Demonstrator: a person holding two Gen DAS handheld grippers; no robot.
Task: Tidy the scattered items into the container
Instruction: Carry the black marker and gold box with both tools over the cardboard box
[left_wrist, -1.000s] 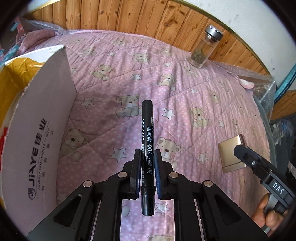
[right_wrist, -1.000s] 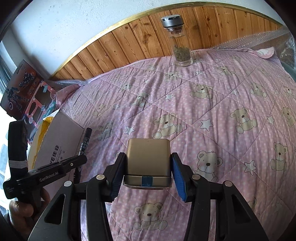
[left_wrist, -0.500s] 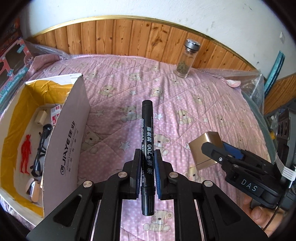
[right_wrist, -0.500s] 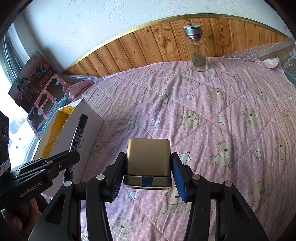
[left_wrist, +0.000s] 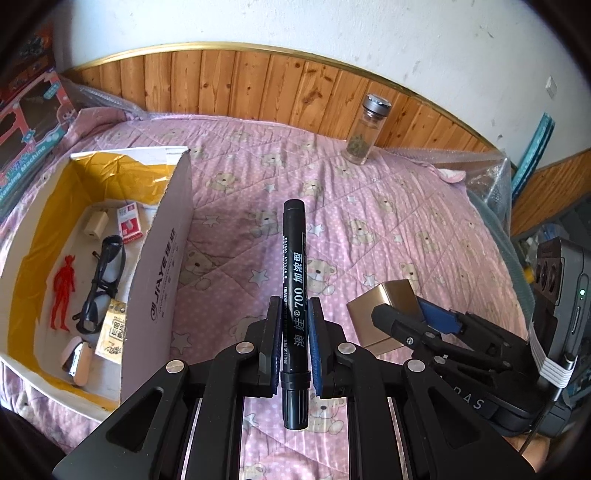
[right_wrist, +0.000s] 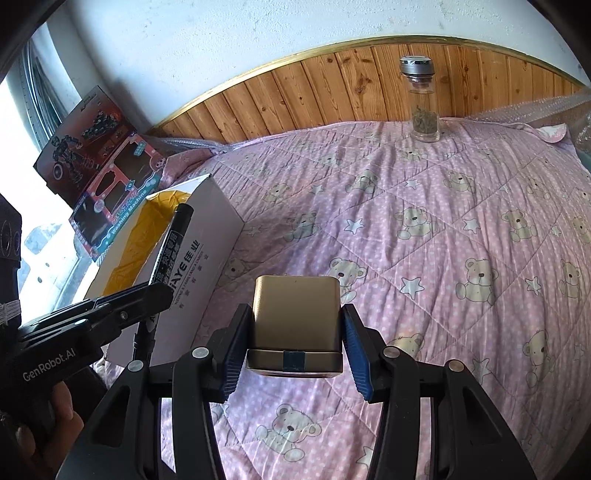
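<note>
open white cardboard box with yellow lining (left_wrist: 162, 258) is sitting at far left on the pink bear-print quilt (left_wrist: 369, 229), holding a red toy figure (left_wrist: 62, 288), black glasses (left_wrist: 101, 280), a white plug (left_wrist: 95, 223), a red-white pack (left_wrist: 129, 221) and a sachet (left_wrist: 112, 330). left gripper (left_wrist: 295, 332) is clamping a black marker pen (left_wrist: 294, 295), long axis running along the fingers, tip end pointing away. right gripper (right_wrist: 295, 347) is pinching a gold rectangular metal tin (right_wrist: 295, 317) just beside it. glass jar with silver lid (left_wrist: 365, 134) is standing by the wood panelling.
</note>
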